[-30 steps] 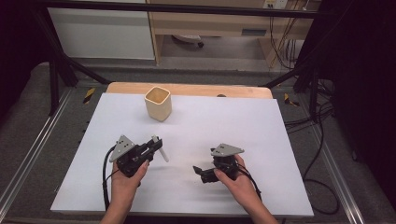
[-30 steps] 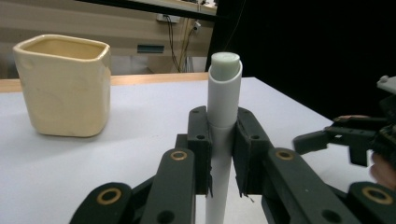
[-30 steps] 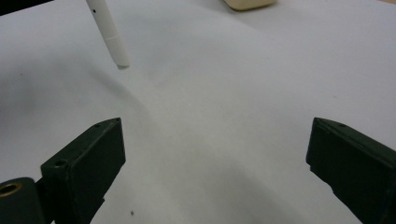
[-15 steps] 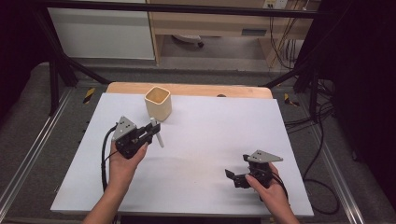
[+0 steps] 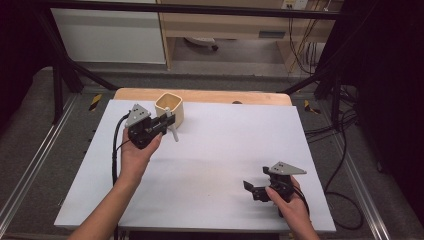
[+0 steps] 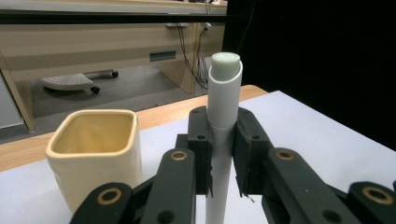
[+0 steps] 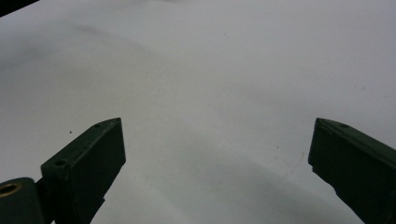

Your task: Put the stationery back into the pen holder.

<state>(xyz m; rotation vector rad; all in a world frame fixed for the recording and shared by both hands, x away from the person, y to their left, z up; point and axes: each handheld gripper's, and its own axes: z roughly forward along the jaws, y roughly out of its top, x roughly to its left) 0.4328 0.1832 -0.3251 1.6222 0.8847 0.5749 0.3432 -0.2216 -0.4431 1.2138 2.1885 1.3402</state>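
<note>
Left gripper [image 5: 167,121] moved up beside cup [image 5: 169,107], fingers clamped on white tube [image 6: 223,140]; right gripper [image 5: 253,189] near table edge, fingers apart.

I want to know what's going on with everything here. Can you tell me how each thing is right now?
left gripper: shut on the white tube, held up beside the cup.
white tube: upright between the jaws, pale plug in its top end.
cream cup: standing upright on the table, open top, looks empty.
right gripper: jaws wide open, nothing between them, low over the table.
white table: flat, bare around the right gripper.
</note>
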